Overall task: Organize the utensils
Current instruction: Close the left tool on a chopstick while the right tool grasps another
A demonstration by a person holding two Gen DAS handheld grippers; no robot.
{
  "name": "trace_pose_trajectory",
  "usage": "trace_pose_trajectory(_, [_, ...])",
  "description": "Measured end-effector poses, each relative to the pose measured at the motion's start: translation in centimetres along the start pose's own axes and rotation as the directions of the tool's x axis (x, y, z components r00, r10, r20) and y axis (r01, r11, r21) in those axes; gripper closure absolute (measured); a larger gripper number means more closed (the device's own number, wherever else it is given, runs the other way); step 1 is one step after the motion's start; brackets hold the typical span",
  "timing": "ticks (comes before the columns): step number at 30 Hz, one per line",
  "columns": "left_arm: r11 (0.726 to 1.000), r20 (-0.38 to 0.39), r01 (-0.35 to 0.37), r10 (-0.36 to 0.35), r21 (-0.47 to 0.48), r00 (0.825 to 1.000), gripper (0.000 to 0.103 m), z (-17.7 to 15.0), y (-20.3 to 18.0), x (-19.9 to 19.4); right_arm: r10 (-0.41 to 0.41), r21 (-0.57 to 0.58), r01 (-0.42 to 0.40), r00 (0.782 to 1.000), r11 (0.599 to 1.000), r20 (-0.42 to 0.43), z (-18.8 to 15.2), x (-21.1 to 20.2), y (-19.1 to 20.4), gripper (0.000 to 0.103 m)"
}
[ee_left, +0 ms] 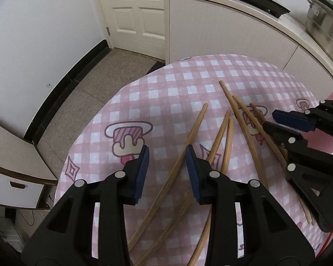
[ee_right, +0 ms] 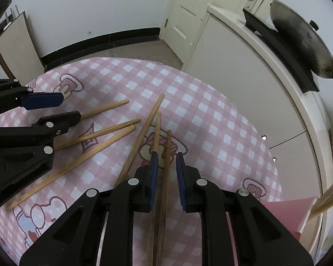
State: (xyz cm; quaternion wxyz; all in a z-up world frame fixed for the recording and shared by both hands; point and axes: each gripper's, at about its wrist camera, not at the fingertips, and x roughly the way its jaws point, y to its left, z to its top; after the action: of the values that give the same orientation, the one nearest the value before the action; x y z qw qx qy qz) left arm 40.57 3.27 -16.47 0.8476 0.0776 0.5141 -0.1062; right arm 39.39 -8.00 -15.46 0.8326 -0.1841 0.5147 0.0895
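Observation:
Several wooden chopsticks lie scattered on a table with a pink checked cloth. My left gripper hangs just over the cloth with its blue pads apart. One light chopstick runs through the gap, and neither pad presses on it. The right wrist view has this gripper at the left edge. My right gripper also stands with its pads apart, a dark chopstick lying between them with a gap on each side. It shows in the left wrist view as the right gripper, over the right-hand sticks.
A white counter runs behind and to the right of the table, bearing a wok and a steel pot. A pink board lies at the table's right edge, with blurred wooden sticks above it. A low shelf stands left.

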Motion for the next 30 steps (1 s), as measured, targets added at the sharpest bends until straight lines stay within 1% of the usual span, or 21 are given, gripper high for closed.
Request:
trace_pose_trajectory(5, [1.000,-0.001,0.000,0.000,0.012,1.000,0.071,0.4,-0.3,0.2,0.008,0.021,-0.008,1.000,1.000,-0.015,0.4,0.6,-0.5,0.088])
trace_pose_trajectory(8, [1.000,-0.006,0.002,-0.002,0.019,1.000,0.072,0.6,-0.5,0.3,0.029,0.034,-0.028,0.999,0.999,-0.038,0.6,1.3,-0.8,0.088])
trace_pose_trajectory(12, [1.000,-0.014,0.000,0.001,0.031,1.000,0.073,0.9,-1.1,0.9,0.037,0.041,-0.035,0.999,0.999,-0.040,1.0,1.6,-1.0,0.088])
trace_pose_trajectory(14, [0.999,-0.014,0.002,-0.002,0.032,1.000,0.078,1.0,-1.2,0.9,0.045,0.045,-0.043,0.998,0.998,-0.040,1.1,1.8,-1.0,0.089])
trace_pose_trajectory(15, [1.000,-0.016,0.006,-0.005,0.029,1.000,0.079,1.2,-1.3,0.9,0.050,0.046,-0.048,0.998,0.998,-0.040,1.2,1.8,-1.0,0.092])
trace_pose_trajectory(17, [1.000,-0.014,0.009,-0.009,0.028,1.000,0.085,1.3,-1.4,1.0,0.057,0.046,-0.056,0.998,0.997,-0.039,1.2,1.9,-0.9,0.095])
trace_pose_trajectory(19, [0.999,-0.009,0.019,-0.019,0.032,1.000,0.091,1.3,-1.6,0.9,0.057,0.042,-0.056,0.998,0.998,-0.034,1.3,1.9,-0.7,0.099])
trace_pose_trajectory(25, [1.000,0.013,0.005,-0.005,0.003,1.000,0.094,0.9,-1.5,0.4,0.062,0.052,-0.062,0.998,0.997,0.005,0.9,1.3,-0.6,0.099])
trace_pose_trajectory(28, [0.999,0.034,0.027,-0.026,-0.023,0.999,0.096,0.7,-0.8,-0.7,0.071,0.057,-0.074,0.996,0.996,0.044,0.6,-0.1,-0.5,0.099])
trace_pose_trajectory(30, [0.999,0.053,0.026,-0.024,-0.040,0.998,0.097,0.8,-0.3,-1.6,0.078,0.060,-0.082,0.995,0.995,0.070,0.4,-1.2,-0.4,0.099])
